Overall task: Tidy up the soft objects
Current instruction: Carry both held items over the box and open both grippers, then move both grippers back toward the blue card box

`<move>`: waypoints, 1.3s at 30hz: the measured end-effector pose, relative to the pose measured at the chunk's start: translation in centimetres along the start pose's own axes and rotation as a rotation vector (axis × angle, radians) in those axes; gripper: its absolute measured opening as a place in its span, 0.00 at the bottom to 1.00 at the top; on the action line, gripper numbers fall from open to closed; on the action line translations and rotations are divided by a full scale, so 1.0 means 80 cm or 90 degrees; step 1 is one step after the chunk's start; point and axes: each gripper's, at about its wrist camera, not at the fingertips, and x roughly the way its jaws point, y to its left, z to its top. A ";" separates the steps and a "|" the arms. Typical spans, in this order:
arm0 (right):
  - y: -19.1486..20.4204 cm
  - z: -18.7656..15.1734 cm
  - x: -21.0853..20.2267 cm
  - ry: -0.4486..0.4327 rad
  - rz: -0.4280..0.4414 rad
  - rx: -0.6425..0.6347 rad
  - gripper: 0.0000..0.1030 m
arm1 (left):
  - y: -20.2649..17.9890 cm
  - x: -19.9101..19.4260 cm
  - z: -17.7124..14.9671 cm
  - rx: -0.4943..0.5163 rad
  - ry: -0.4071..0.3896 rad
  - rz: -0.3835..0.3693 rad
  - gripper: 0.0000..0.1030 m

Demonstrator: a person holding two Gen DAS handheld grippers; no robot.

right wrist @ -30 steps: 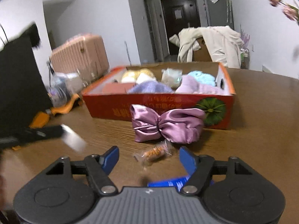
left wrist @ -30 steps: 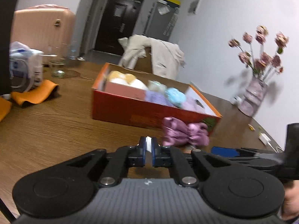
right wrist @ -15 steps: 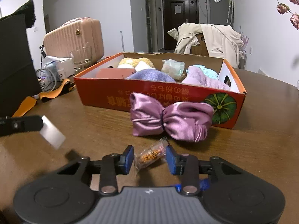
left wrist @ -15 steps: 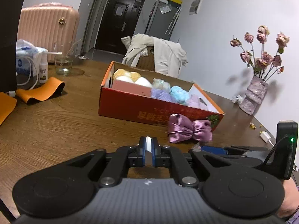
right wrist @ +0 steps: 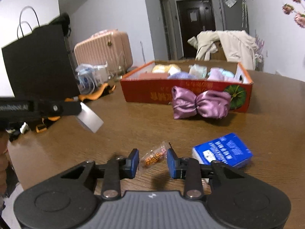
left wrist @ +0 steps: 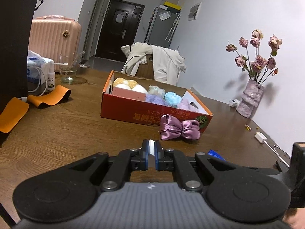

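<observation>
The left gripper is clamped on a thin white card, flat and stiff; the right gripper is closing, its blue pads flanking a small crinkly clear snack packet, which looks to be pinched lightly between them; a second ago those jaws stood far wider, with the packet lying loose on the table. Both views now sit farther back from the red cardboard box, which holds fluffy pastel soft things; the glossy purple satin bow lies against the box's front wall, unmoved; a blue rectangular pack rests just right of the right gripper.
</observation>
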 end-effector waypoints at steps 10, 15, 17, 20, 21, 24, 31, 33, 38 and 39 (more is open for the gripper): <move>-0.037 0.070 -0.024 -0.074 -0.031 -0.053 0.30 | -0.025 0.064 0.079 0.035 -0.014 -0.048 0.06; -0.079 0.150 0.020 -0.092 -0.033 -0.070 0.30 | -0.044 0.164 0.157 0.074 -0.016 -0.035 0.06; -0.099 0.181 0.053 -0.081 -0.027 -0.059 0.30 | -0.046 0.214 0.180 0.070 0.007 -0.032 0.06; -0.122 0.217 0.112 -0.052 -0.025 -0.063 0.30 | -0.042 0.288 0.203 0.057 0.045 -0.022 0.06; -0.128 0.227 0.134 -0.038 -0.029 -0.071 0.30 | -0.041 0.310 0.206 0.057 0.056 -0.014 0.06; -0.140 0.242 0.193 -0.007 -0.036 -0.076 0.31 | -0.034 0.368 0.208 0.061 0.096 -0.006 0.07; -0.159 0.247 0.266 0.023 -0.059 -0.074 0.46 | -0.006 0.405 0.204 0.054 0.098 0.020 0.14; -0.168 0.249 0.260 0.006 -0.046 -0.047 0.53 | -0.002 0.399 0.205 0.062 0.088 0.025 0.30; -0.176 0.252 0.231 -0.011 -0.058 -0.019 0.53 | 0.000 0.369 0.210 0.072 0.081 0.033 0.41; -0.175 0.254 0.221 -0.016 -0.061 -0.018 0.54 | -0.001 0.357 0.209 0.075 0.076 0.034 0.50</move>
